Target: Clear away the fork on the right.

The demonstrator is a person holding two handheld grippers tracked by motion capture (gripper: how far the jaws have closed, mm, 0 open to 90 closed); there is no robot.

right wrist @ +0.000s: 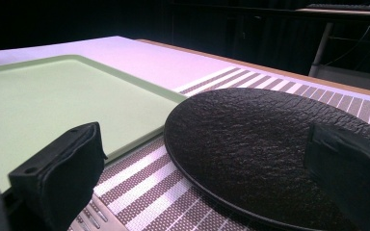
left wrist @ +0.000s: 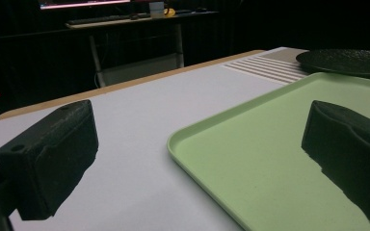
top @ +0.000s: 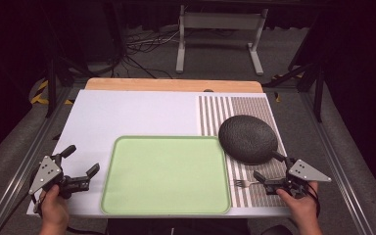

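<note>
The right gripper (top: 270, 172) is held with its jaws spread wide and nothing clasped, low over the striped placemat (top: 254, 108), just beside a fork (top: 242, 183) lying there; the left gripper (top: 84, 160) is likewise seen released at the near left of the white table (top: 127, 112). Between them a green tray (top: 165, 175) is laid. Farther back, a black textured plate (top: 247, 139) is set on the placemat, touching the tray's far right corner.

A white worktop (top: 127, 115) with a wooden strip along its far edge carries three things. A pale green tray (top: 122, 196) lies at the lower middle of the frame. To its right a brown-and-white striped placemat (top: 215, 110) bears a black textured plate (top: 247, 138) and a fork (top: 242, 183).
</note>
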